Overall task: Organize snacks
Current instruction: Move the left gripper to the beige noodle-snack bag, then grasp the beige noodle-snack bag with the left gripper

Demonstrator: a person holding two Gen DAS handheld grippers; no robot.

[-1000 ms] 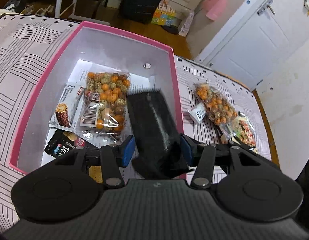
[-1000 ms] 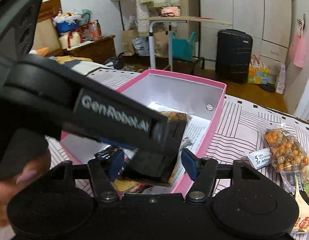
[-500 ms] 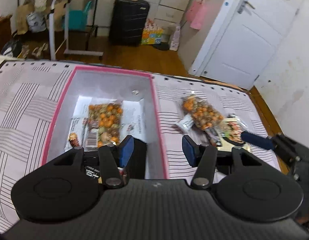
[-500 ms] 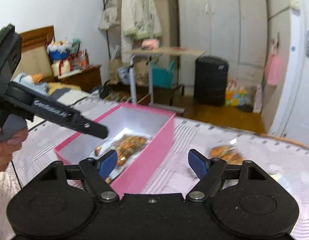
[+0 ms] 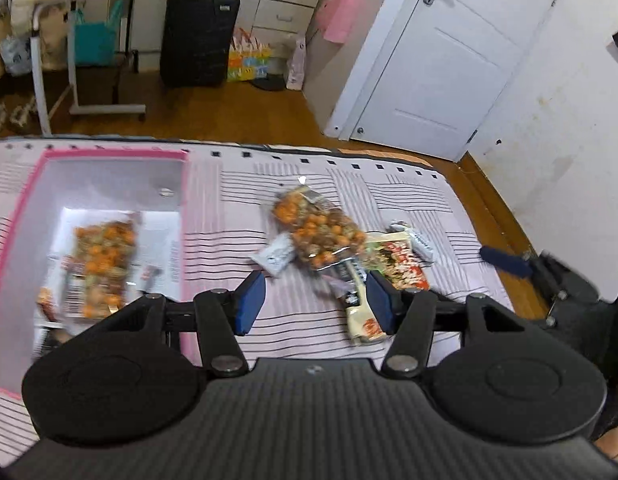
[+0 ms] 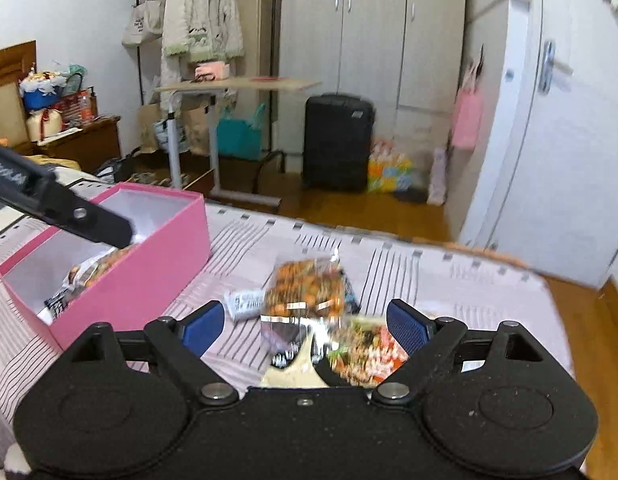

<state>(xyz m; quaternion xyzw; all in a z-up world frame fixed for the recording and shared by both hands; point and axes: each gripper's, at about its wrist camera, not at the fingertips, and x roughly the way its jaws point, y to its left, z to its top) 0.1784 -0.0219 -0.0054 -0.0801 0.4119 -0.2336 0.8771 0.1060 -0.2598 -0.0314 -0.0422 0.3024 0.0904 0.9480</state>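
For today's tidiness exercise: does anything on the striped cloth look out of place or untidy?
Yes. Several snack packets lie in a loose overlapping heap on the striped cloth beside the pink box, not in it: a clear bag of orange and brown balls over a small white packet and a red and green packet. Nothing looks spilled or torn.

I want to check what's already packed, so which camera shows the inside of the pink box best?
The left wrist view: it looks down into the box, showing its floor and nut bag. The right wrist view mostly shows its outer wall; contents barely peek out.
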